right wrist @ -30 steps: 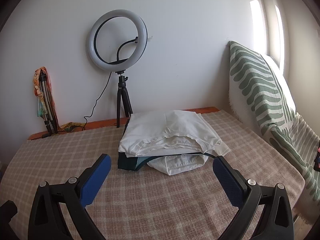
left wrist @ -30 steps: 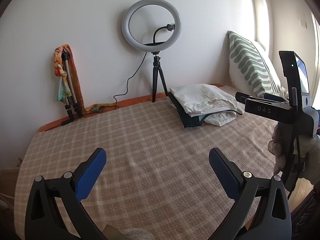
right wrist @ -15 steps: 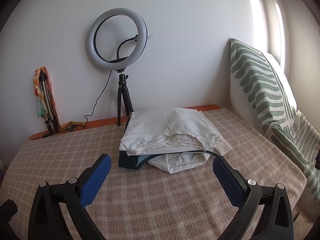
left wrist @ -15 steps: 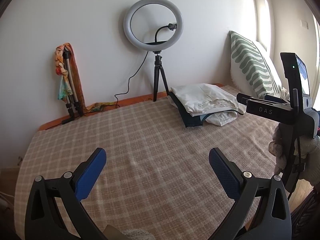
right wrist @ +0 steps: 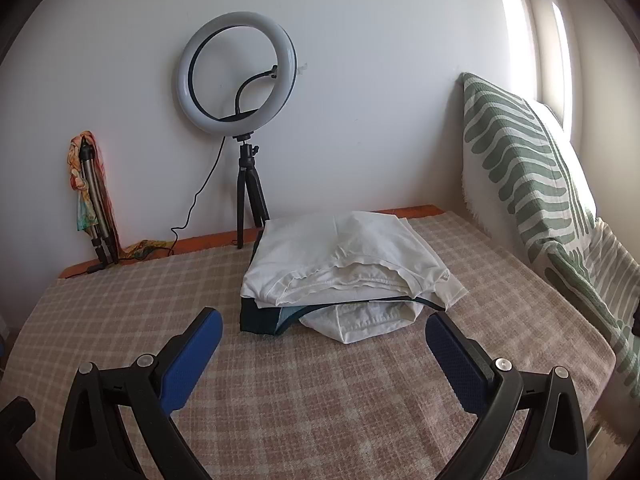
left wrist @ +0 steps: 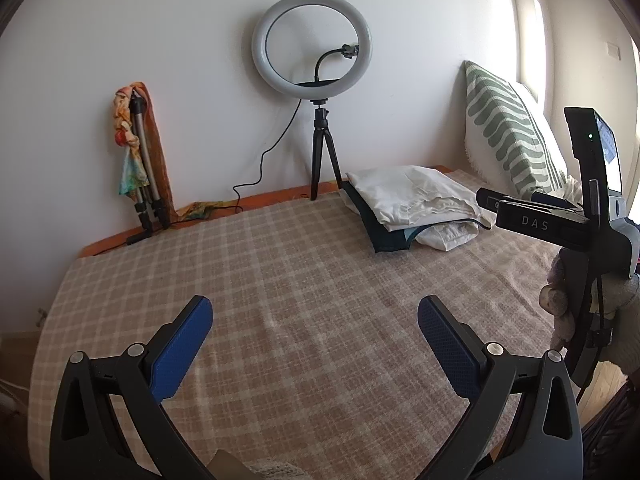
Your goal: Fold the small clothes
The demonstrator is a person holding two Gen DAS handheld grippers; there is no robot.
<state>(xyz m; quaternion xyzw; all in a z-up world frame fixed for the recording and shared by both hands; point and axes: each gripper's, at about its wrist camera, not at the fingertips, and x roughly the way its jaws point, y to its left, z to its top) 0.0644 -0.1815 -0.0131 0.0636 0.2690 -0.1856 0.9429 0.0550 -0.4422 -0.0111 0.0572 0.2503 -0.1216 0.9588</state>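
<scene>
A checked blanket (left wrist: 304,280) spreads under both my tools, a ring light (right wrist: 236,80) against the wall ahead. The pile of clothes (right wrist: 344,272) lies just ahead of my right gripper (right wrist: 322,344), whose jaws gape empty. My left gripper (left wrist: 314,336) hovers spread wide, clothes far ahead-right.

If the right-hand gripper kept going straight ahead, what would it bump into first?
Probably the pile of white and dark folded clothes on the checked beige blanket, straight ahead of the right gripper; depth is uncertain.
</scene>
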